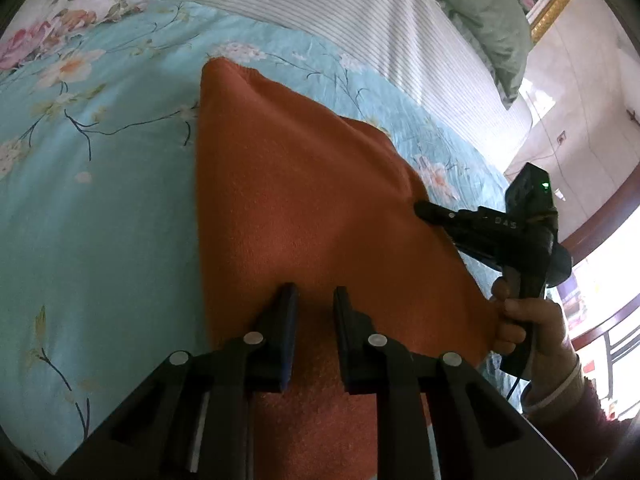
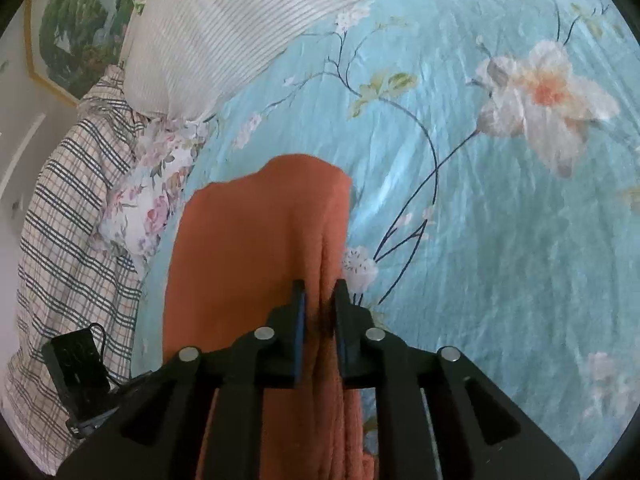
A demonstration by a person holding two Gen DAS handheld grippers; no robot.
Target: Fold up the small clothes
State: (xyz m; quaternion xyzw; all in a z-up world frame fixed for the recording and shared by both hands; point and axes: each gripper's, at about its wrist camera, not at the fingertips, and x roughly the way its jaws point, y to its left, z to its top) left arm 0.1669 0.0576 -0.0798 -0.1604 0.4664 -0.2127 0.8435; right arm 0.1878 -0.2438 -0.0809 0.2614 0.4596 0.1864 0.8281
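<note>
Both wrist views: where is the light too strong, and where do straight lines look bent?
Left wrist view: the window area at the right edge is blown out to white, and the striped white pillow curves with the fisheye. Right wrist view: lighting is even, the orange fleece cloth is sharp, and the floral blue bedsheet bows outward.

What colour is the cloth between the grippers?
Orange cloth; it shows best in the left wrist view.

Daylight floods in from the window (image 1: 600, 312) beside the turquoise floral bedsheet (image 1: 100, 200), blowing out that side to glare. Away from it the sheet dims. Both fisheye views bend and darken toward their rims, slightly soft throughout.
</note>
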